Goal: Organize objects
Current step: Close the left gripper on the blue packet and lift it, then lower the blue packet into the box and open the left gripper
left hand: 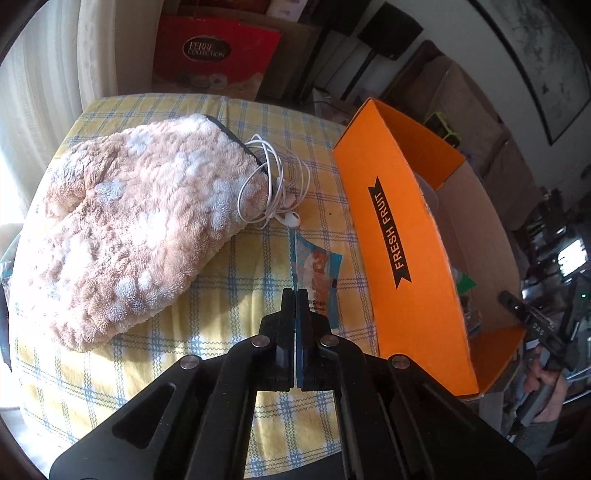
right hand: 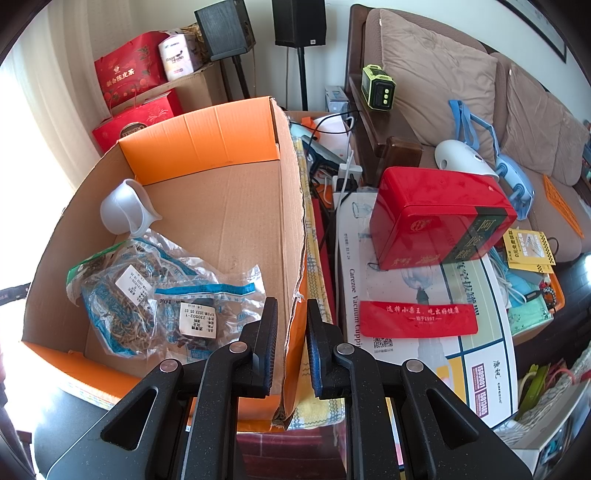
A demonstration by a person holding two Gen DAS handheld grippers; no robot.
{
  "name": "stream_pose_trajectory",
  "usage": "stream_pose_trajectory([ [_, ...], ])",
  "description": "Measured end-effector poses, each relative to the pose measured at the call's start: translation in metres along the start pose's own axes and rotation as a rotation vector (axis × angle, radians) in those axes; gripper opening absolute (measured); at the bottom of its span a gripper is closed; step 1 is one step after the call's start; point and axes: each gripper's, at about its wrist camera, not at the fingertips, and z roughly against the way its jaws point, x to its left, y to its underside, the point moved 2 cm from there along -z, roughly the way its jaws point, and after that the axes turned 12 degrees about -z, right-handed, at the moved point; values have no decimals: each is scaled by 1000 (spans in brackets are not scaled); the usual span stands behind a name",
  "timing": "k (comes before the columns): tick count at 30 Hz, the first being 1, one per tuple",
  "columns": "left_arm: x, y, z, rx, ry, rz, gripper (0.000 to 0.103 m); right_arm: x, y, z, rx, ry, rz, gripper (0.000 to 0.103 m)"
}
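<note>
My left gripper [left hand: 295, 295] is shut on a small blue printed packet [left hand: 317, 269], held edge-on above the yellow checked tablecloth [left hand: 258, 110]. A fluffy beige pouch [left hand: 129, 221] lies to the left, with coiled white earphones [left hand: 277, 184] at its open end. The orange "FRESH FRUIT" cardboard box [left hand: 399, 236] stands to the right. My right gripper [right hand: 291, 306] is open and straddles the box's right wall [right hand: 291, 221]. Inside the box lie clear bags of dried goods [right hand: 147, 295] and a white cup [right hand: 125, 210].
A red tin [right hand: 436, 218] sits on a white Carezoe carton [right hand: 424, 332] right of the box. A brown sofa [right hand: 443, 81] with cushions is behind. Red gift boxes [right hand: 136, 96] and black speakers [right hand: 225, 29] stand at the back.
</note>
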Motion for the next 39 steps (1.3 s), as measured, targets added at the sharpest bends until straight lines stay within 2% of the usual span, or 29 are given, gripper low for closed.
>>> stream_pose_trajectory([
  [10,-37,-39,61,-156,42,-102,0,0,0,0,0,0,0,14],
  [18,-85,-47,83,-181,71,-217,0,-1,1,-1,2,0,-3,14],
  [22,-109,-46,78,-179,28,-289,0,-1,1,-1,2,0,-2,14],
  [28,-137,-41,50,-124,-4,-363,0,-1,1,-1,2,-1,-4,14],
  [33,-153,-29,31,-86,-80,-443,0,0,1,-1,2,-2,-4,14],
  [37,-164,-18,13,-17,-46,-481,0,-1,2,-1,2,-1,-4,15],
  [39,-166,-14,2,32,5,-473,1,-1,1,-1,2,-1,-5,15],
])
